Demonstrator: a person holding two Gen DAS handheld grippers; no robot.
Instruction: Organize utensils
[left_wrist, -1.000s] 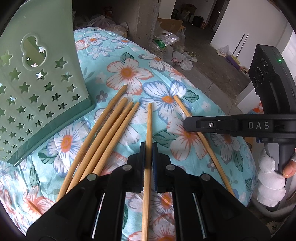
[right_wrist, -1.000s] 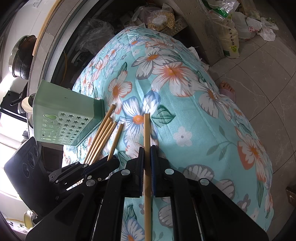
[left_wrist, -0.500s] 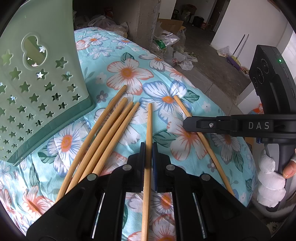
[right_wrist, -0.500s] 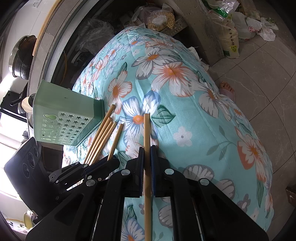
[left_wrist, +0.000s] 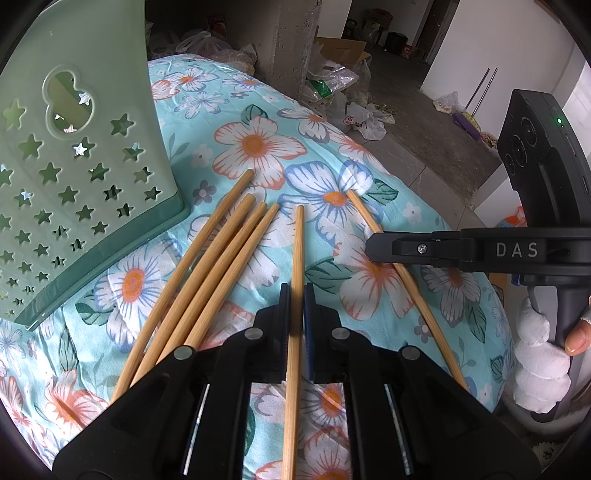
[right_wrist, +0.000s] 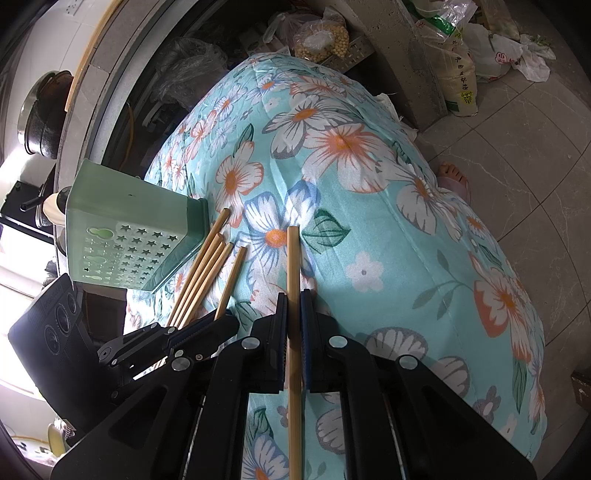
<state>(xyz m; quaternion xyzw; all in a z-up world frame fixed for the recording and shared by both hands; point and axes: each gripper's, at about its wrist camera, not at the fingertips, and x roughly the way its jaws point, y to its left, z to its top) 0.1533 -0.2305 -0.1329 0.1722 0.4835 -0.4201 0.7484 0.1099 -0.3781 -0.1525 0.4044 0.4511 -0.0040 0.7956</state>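
Note:
Several bamboo chopsticks lie on a floral cloth. My left gripper (left_wrist: 295, 291) is shut on one chopstick (left_wrist: 296, 251) that points away from me, low over the cloth. A bunch of loose chopsticks (left_wrist: 207, 266) lies fanned to its left. My right gripper (right_wrist: 293, 299) is shut on another chopstick (right_wrist: 292, 258); the left wrist view shows that gripper (left_wrist: 373, 245) reaching in from the right over the same chopstick (left_wrist: 365, 218). A green holder with star holes (left_wrist: 70, 177) stands at the left; it also shows in the right wrist view (right_wrist: 125, 236).
The floral cloth (right_wrist: 369, 206) covers a rounded table. A tiled floor (right_wrist: 517, 147) with bags lies beyond its edge. A dark pot (right_wrist: 40, 114) sits on a counter at far left. A bare foot (right_wrist: 452, 173) shows beside the table.

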